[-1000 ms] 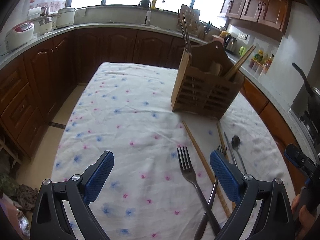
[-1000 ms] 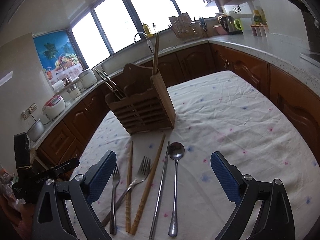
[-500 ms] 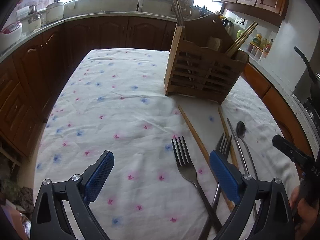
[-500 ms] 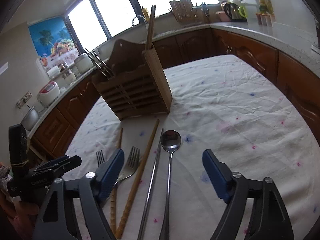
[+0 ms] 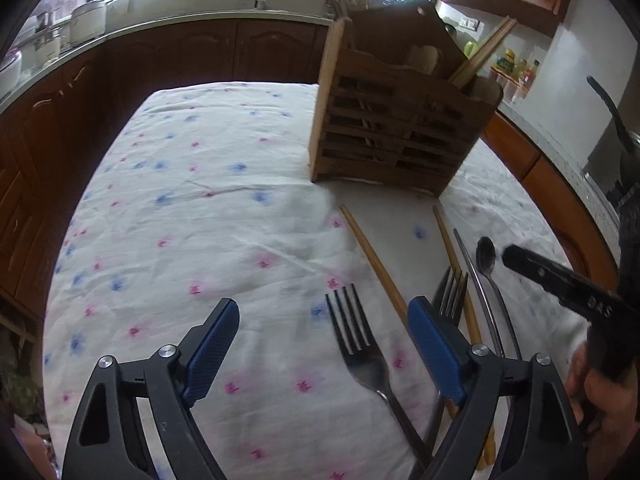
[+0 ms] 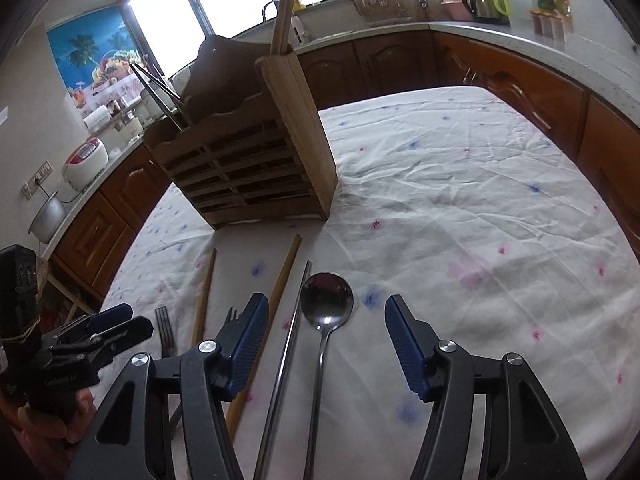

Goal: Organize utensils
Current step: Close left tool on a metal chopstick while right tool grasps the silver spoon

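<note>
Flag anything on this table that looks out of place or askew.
Cutlery lies loose on the tablecloth instead of in the wooden caddy: two forks whose handles appear to cross, splayed wooden chopsticks, a metal chopstick and a spoon. Nothing looks spilled or broken.

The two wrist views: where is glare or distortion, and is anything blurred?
Right wrist view: windows blown out white, counter edge bent by the fisheye. Left wrist view: wooden utensil holder slightly blurred; fork on the tablecloth sharper at the tines.
</note>
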Action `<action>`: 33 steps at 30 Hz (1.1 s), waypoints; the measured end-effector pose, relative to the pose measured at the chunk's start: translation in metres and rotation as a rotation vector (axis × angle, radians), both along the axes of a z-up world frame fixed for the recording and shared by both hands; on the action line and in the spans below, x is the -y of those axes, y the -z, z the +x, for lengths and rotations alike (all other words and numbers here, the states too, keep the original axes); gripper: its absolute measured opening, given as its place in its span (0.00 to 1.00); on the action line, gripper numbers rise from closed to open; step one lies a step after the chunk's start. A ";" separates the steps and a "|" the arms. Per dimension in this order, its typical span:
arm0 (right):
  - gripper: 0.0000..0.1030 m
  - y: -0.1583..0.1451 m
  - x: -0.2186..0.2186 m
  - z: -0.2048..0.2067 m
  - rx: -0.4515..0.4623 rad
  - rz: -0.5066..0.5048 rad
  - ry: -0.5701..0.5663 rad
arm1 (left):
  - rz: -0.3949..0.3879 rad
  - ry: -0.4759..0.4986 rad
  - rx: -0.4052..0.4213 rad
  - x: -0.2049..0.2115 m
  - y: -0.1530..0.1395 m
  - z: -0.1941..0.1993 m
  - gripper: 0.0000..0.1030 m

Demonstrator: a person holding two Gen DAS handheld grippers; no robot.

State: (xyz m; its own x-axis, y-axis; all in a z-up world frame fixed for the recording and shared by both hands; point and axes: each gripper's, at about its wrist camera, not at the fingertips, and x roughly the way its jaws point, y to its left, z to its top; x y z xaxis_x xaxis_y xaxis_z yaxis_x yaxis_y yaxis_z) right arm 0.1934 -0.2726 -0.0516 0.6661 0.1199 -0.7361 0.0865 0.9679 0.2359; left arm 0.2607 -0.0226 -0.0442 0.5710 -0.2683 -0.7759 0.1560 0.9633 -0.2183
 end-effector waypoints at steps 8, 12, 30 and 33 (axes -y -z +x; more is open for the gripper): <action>0.35 0.014 -0.005 0.017 -0.056 -0.030 -0.036 | 0.037 0.037 -0.011 0.016 0.014 0.010 0.58; 0.08 0.014 -0.002 0.017 -0.059 -0.039 -0.026 | 0.042 0.054 -0.006 0.019 0.016 0.013 0.25; 0.31 0.018 0.004 0.026 -0.076 0.040 -0.076 | -0.034 0.073 0.008 0.005 0.006 0.003 0.01; 0.39 0.016 -0.004 0.031 -0.083 0.010 -0.123 | -0.030 0.072 0.009 0.003 0.004 0.001 0.01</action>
